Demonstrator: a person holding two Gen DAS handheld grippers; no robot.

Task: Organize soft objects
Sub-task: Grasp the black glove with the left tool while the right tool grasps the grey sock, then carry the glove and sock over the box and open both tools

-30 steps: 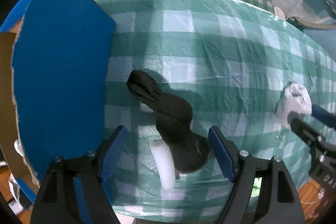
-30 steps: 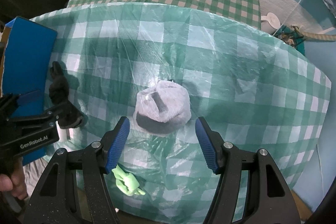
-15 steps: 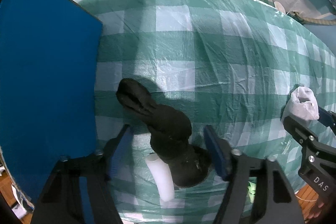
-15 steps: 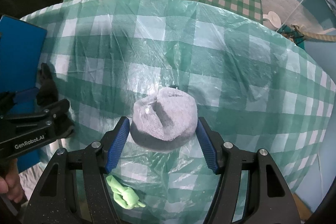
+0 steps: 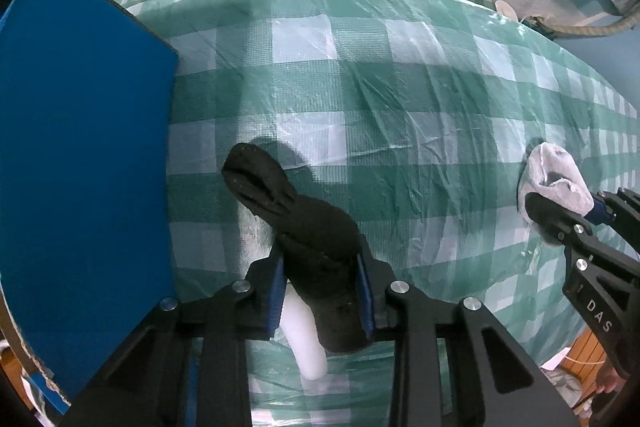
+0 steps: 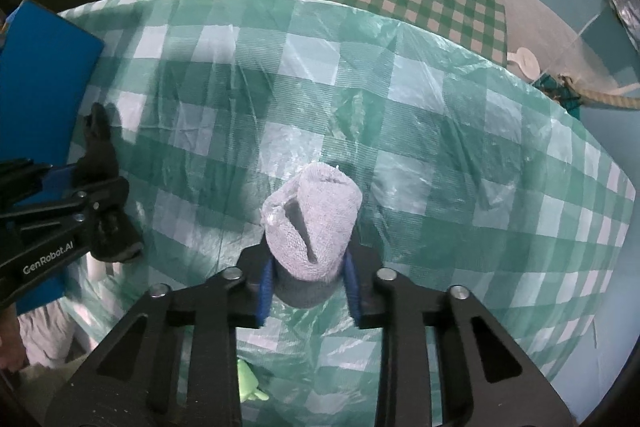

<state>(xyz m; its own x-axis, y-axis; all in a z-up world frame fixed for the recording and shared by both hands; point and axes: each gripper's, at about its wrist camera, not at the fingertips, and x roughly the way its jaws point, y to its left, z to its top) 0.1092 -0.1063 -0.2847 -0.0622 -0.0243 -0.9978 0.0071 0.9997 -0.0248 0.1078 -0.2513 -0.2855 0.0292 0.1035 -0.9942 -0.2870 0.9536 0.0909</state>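
left hand-held gripper [image 5: 321,289] clamped on a black sock [image 5: 304,239], toe end sticking out ahead | white cylinder [image 5: 304,339] half hidden under it, can't tell what it is | right hand-held gripper [image 6: 308,281] squeezing a rolled grey sock [image 6: 314,223] | green toy [image 6: 248,387] only shows in right view, cut off behind its fingers | blue board [image 5: 80,163] left of the left one, on the checked bench [image 5: 400,107]
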